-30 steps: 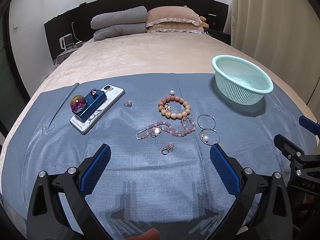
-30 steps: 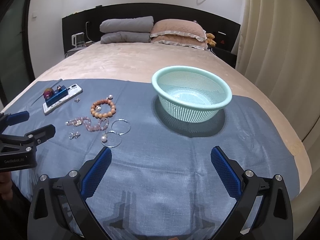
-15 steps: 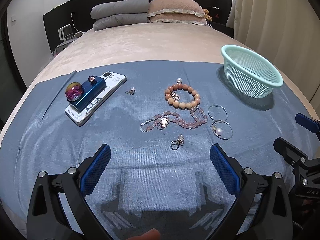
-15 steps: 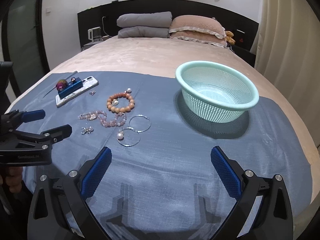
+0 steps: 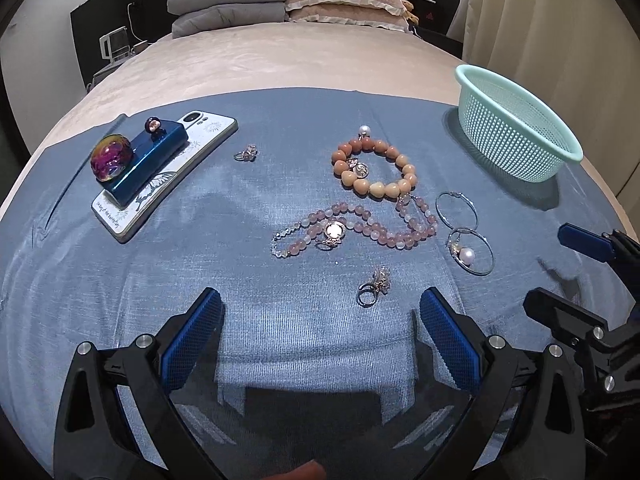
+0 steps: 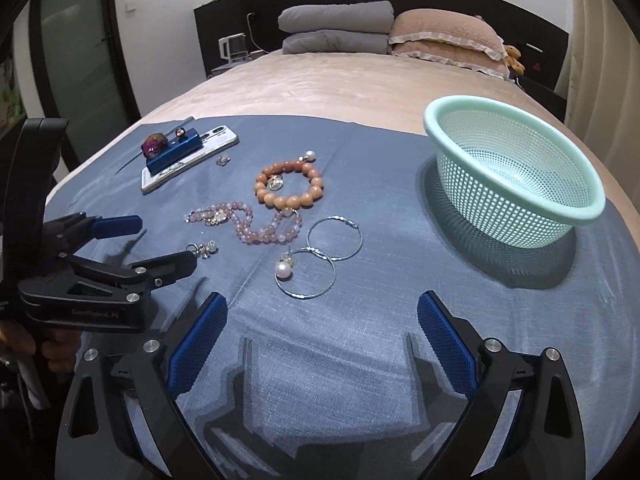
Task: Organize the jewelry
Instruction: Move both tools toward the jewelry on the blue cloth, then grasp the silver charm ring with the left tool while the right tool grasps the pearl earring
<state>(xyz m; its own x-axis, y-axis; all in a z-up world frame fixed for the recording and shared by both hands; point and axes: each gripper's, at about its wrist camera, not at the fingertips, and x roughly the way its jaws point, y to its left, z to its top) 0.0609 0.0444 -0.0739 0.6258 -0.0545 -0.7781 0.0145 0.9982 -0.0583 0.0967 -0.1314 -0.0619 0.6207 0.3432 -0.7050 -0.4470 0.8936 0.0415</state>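
A wide bed with a beige quilted cover point(image 6: 340, 80) fills both views, a blue-grey woven cloth point(image 6: 380, 208) spread across its near end. At right of the right-wrist frame sits a mint-green perforated plastic basket point(image 6: 576, 210), empty. The jewelry lies centre-left: an orange beaded bracelet point(image 6: 289, 188), a pink beaded strand point(image 6: 256, 224), two silver hoop earrings, one carrying a pearl point(image 6: 306, 274), and a small ring point(image 5: 368, 292). Since a second ago both cameras have dropped closer to the cloth, the pieces looming larger, which suggests the first pickup is near. The left gripper point(image 5: 320, 312) stands released, empty, the ring just ahead of it. The right gripper point(image 6: 322, 320) is closing, nothing between its pads. "GenRobot.AI" reads on the left gripper's body. A white phone point(image 5: 168, 176), upper left, bears illegible script.
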